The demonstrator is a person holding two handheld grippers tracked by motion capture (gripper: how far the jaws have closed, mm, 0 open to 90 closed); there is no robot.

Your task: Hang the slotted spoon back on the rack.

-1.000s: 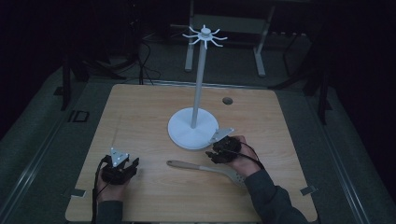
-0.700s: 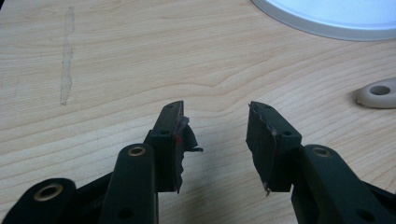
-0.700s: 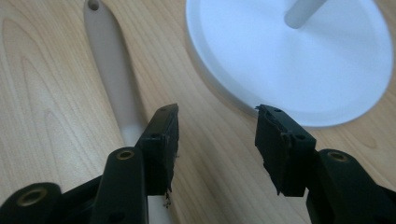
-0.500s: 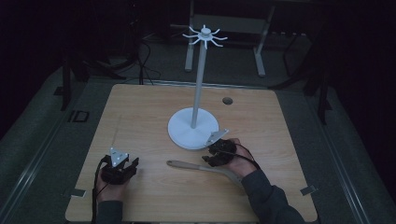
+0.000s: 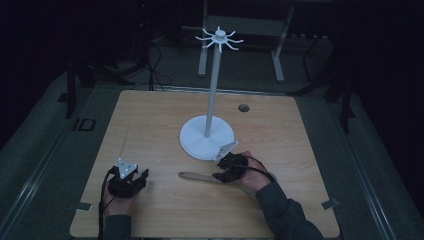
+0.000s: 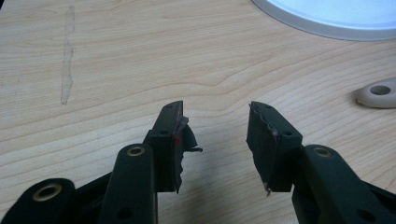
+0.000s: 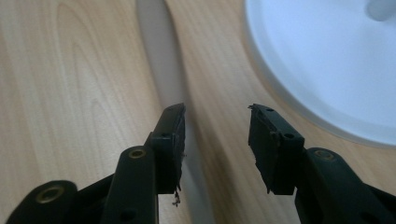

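Right tool (image 5: pixel 226 173) jaws apart, empty, low over pale utensil (image 5: pixel 197 176) flat on table (image 5: pixel 150 125), beside white stand base (image 5: pixel 207 140). Left tool (image 5: pixel 129 180) open, empty, resting apart. Risk: thin handle may slip; stand could be nudged.

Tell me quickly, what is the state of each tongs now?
Left tongs: open, holding nothing, above bare table.
Right tongs: open, holding nothing, over the pale utensil lying flat.
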